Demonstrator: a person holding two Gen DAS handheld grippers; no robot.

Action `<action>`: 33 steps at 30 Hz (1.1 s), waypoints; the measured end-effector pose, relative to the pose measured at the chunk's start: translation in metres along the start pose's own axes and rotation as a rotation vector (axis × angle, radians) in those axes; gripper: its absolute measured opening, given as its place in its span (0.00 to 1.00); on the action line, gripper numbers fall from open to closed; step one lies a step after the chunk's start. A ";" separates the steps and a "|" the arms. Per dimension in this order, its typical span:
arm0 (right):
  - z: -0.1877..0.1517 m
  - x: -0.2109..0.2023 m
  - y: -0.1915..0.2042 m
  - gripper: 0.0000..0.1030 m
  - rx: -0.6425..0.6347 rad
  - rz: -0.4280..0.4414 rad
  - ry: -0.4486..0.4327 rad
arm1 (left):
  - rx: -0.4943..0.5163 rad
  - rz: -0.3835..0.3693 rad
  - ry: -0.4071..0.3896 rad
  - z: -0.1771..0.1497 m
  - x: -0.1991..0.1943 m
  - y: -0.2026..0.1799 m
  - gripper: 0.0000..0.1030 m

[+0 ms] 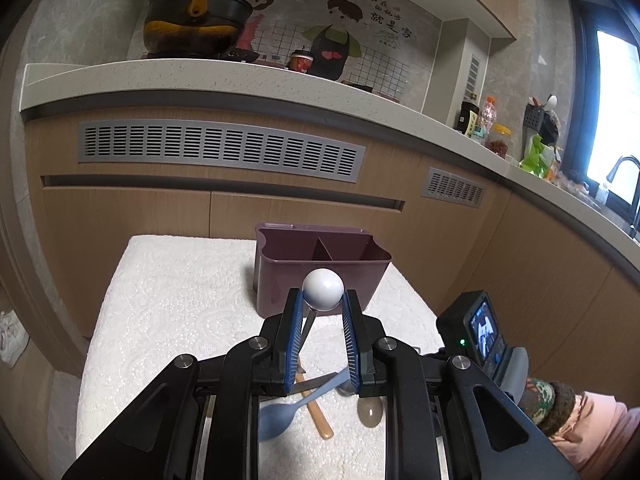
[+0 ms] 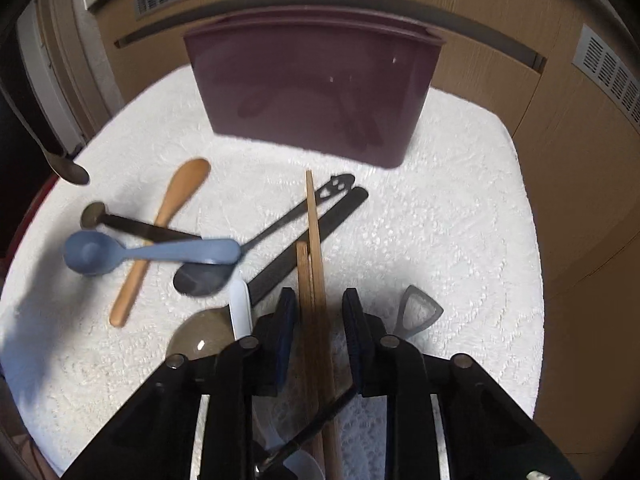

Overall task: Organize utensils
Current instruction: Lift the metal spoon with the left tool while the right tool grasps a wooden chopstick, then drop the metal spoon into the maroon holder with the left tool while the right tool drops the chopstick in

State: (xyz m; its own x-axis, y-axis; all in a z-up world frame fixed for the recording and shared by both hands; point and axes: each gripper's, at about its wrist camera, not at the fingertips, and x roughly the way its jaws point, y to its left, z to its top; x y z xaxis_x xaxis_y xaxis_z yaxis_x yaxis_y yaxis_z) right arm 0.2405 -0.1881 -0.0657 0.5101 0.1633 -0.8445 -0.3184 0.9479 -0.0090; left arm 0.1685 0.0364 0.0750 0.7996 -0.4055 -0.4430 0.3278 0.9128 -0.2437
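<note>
- Left wrist view: the left gripper [image 1: 322, 302] is closed on a white round-headed utensil [image 1: 323, 290], both blue pads touching the white ball, its thin stem hanging down between them.
- It is held just in front of the purple caddy [image 1: 320, 280], which stands on a white towel [image 1: 168, 312] and has a divider inside.
- Nearer than the caddy, under the gripper, lie a blue spoon [image 1: 280, 416] and a wooden spatula [image 1: 318, 420] on the towel.
- Right wrist view: the right gripper [image 2: 320, 312] hangs over the towel in front of the caddy [image 2: 316, 92]; its jaws stand apart around a pair of wooden chopsticks [image 2: 314, 280], the pads not visibly pressing them.
- Left of the chopsticks, before the caddy, lie the blue spoon [image 2: 148, 254], wooden spatula [image 2: 164, 232] and a dark spoon [image 2: 224, 270].
</note>
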 end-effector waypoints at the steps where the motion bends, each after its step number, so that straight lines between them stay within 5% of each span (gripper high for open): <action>1: 0.000 -0.003 0.001 0.11 -0.001 -0.005 -0.003 | -0.001 -0.003 0.001 0.000 0.000 0.000 0.20; 15: 0.006 -0.141 0.004 0.10 0.063 0.052 -0.348 | 0.043 -0.017 -0.052 0.009 -0.016 -0.020 0.20; 19: 0.012 -0.161 0.004 0.04 0.048 0.056 -0.379 | 0.061 -0.001 -0.044 0.012 -0.015 -0.025 0.20; 25: 0.007 -0.168 0.000 0.04 0.055 0.035 -0.393 | 0.037 -0.042 0.121 0.004 0.032 -0.016 0.21; 33: 0.001 -0.152 -0.021 0.04 0.102 0.030 -0.350 | 0.152 -0.109 0.441 -0.030 0.144 -0.031 0.23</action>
State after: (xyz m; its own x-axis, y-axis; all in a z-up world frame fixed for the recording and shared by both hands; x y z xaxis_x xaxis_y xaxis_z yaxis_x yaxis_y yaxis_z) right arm 0.1701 -0.2322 0.0634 0.7499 0.2581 -0.6091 -0.2647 0.9609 0.0812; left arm 0.2592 -0.0516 -0.0070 0.4775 -0.4514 -0.7538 0.4941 0.8474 -0.1944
